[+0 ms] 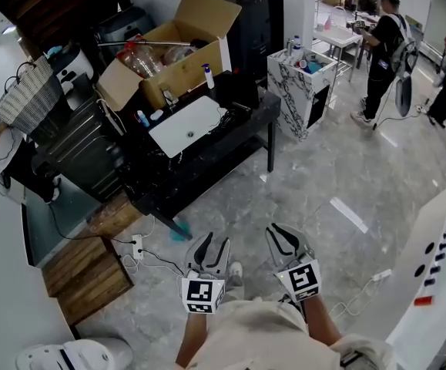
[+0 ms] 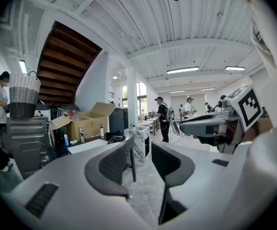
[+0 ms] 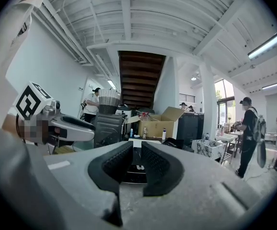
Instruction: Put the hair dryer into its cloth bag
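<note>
A flat white cloth thing [image 1: 186,127], apparently the bag, lies on the black table [image 1: 207,164] far ahead of me. Dark items [image 1: 234,108] lie beside it; I cannot make out the hair dryer among them. Both grippers hang low over the grey marble floor, well short of the table, and both are empty. My left gripper [image 1: 209,241] [image 2: 140,145] has a narrow gap between its pads. The pads of my right gripper [image 1: 284,233] [image 3: 137,147] stand almost together, with only a slit between them. The white cloth [image 3: 138,143] shows past that slit.
An open cardboard box [image 1: 172,56] full of clutter stands at the table's back. A marble-patterned cabinet [image 1: 300,83] is to its right and grey metal drawers [image 1: 76,153] to its left. Wooden crates [image 1: 84,272], a power strip [image 1: 138,247] and cables lie on the floor. People [image 1: 384,45] stand far right.
</note>
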`<move>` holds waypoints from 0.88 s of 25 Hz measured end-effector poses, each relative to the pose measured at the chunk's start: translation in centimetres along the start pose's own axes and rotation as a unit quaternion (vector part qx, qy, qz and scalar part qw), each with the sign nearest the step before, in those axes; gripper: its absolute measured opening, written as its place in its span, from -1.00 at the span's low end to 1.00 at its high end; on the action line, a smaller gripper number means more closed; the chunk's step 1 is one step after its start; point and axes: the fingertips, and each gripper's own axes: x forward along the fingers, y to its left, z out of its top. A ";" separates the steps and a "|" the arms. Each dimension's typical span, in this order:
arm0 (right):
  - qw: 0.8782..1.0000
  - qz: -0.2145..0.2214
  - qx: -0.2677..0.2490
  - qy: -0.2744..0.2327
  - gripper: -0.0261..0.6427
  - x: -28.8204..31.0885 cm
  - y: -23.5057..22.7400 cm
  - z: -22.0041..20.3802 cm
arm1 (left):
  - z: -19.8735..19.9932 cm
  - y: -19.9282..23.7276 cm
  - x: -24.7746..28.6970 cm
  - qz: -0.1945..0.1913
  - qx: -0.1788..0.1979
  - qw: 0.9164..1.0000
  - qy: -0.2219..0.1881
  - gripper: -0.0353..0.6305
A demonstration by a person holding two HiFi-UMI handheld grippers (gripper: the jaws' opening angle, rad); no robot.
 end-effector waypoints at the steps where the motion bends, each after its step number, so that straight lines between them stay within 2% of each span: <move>1: 1.000 -0.002 0.005 0.003 -0.81 0.5 -0.3 0.0 | 0.1 0.3 0.5 -0.001 0.000 1.000 -0.001 -0.41; 7: 1.000 -0.008 -0.012 0.006 -0.81 4.6 -2.2 0.3 | 0.6 3.1 4.4 -0.011 -0.001 1.000 0.002 -0.41; 10: 1.000 -0.016 -0.004 0.014 -0.81 6.7 -3.1 0.6 | 1.1 4.6 6.2 -0.018 0.000 1.000 0.001 -0.42; 12: 1.000 -0.016 -0.022 0.011 -0.81 8.2 -3.7 0.8 | 1.5 5.7 7.4 -0.021 0.000 1.000 0.000 -0.42; 17: 0.999 -0.032 0.011 0.025 -0.81 11.4 -4.6 1.4 | 2.1 8.4 9.9 -0.029 -0.001 1.000 -0.004 -0.43; 22: 0.999 -0.035 -0.014 0.021 -0.81 14.9 -5.2 2.2 | 2.8 11.2 12.1 -0.038 -0.003 0.999 -0.009 -0.43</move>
